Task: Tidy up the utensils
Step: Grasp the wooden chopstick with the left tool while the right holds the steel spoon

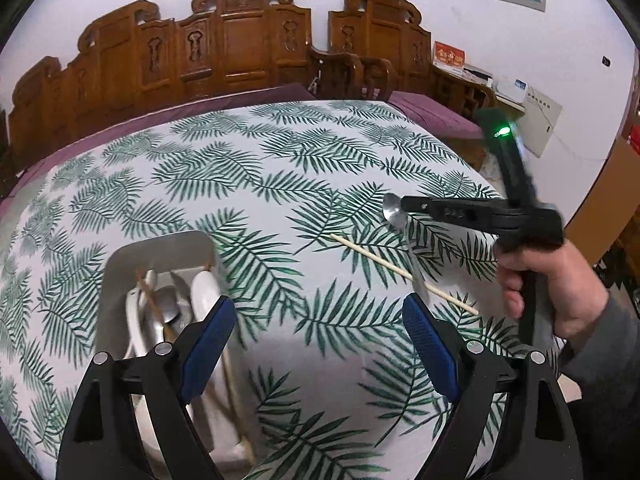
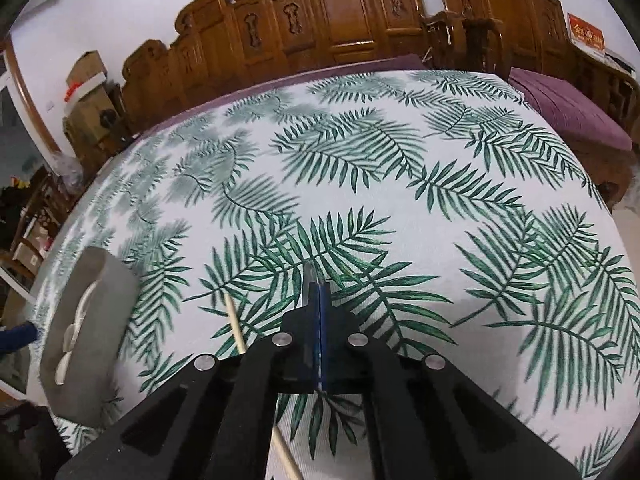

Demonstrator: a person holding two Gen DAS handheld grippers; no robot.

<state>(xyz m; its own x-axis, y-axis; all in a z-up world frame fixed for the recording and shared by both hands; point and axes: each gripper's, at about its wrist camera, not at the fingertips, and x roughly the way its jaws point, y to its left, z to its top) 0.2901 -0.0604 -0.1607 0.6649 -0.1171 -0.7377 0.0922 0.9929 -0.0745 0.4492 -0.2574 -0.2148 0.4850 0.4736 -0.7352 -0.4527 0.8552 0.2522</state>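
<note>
Now the right gripper point(image 1: 404, 205), jaws clenched on a metal spoon point(image 1: 394, 210), must carry it to the tray point(image 1: 160, 248); left gripper point(image 1: 318, 320) jaws released.

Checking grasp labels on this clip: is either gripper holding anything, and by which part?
The right gripper holds a metal spoon near its bowl end, handle hanging toward the table. The left gripper holds nothing; its jaws are open.
</note>
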